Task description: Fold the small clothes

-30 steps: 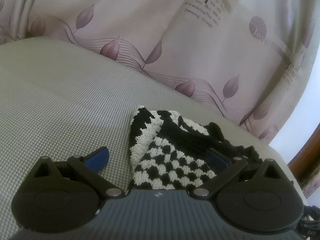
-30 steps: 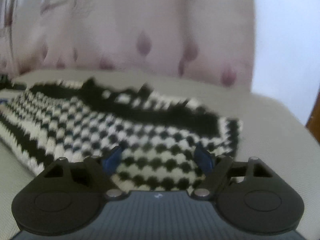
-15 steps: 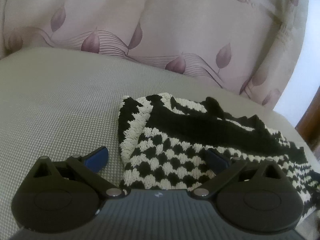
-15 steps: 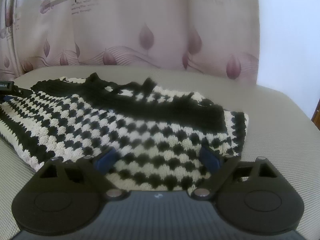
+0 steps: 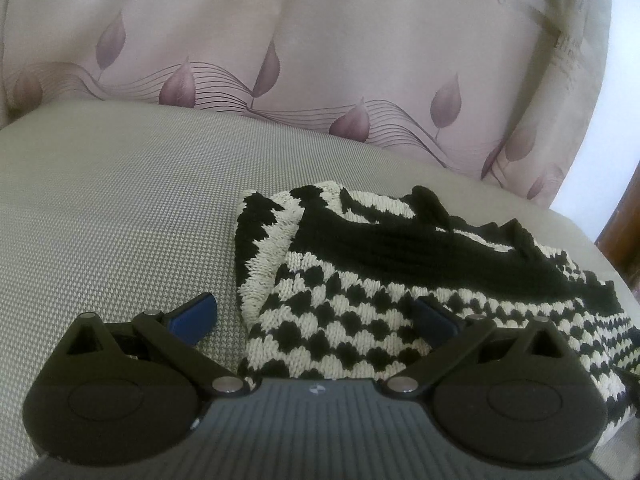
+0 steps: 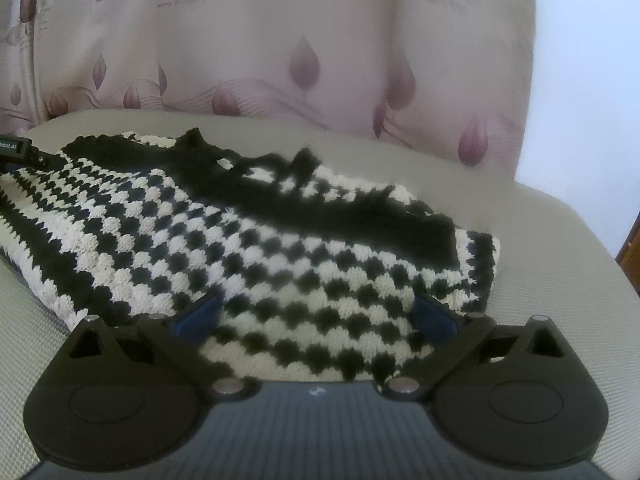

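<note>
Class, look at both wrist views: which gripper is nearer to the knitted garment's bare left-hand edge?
Left. The left gripper straddles that edge of the checkered knit garment, one finger over the grey cushion. The right gripper hangs over its right half.

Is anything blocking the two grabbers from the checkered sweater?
Nothing visible. The sweater lies alone on the grey cushion, right under the open right gripper; the open left gripper straddles its edge.

Knit garment [image 6: 256,248] — black-and-cream checks; cushion [image 5: 120,208] — grey.
</note>
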Tool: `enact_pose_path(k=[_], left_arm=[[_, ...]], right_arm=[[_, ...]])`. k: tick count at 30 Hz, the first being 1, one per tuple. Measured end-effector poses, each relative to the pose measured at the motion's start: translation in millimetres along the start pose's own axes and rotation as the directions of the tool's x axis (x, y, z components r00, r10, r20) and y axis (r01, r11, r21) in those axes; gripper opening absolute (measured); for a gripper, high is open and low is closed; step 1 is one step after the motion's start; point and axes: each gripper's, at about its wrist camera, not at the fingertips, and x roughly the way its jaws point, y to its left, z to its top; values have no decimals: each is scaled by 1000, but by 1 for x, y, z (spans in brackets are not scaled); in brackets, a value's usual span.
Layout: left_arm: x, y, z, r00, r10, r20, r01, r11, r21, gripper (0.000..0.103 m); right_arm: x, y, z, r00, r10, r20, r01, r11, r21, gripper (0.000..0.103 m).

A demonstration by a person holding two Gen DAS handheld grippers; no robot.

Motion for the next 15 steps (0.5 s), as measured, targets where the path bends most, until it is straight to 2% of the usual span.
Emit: enact_pose_path(k=[5,9,12,15], left_arm=[[1,0,1,1000,-1,-6,1,1000,7,103],[2,2,5,999,-22,-39,24,999,40,103],[3,12,13,993,-81,-88,86,995,48,103],[5,27,22,976,-170,-137,177,983,40,102]], right_arm=[[-1,-4,-1,1000,24,2,-24,1000,13,103],[-3,-7,-2,999,44,9,-44,998,33,103],[-3,-7,-2,999,47,4,-47,998,30,103],[-2,-10,-2,998,65,3,-65,997,48,103]])
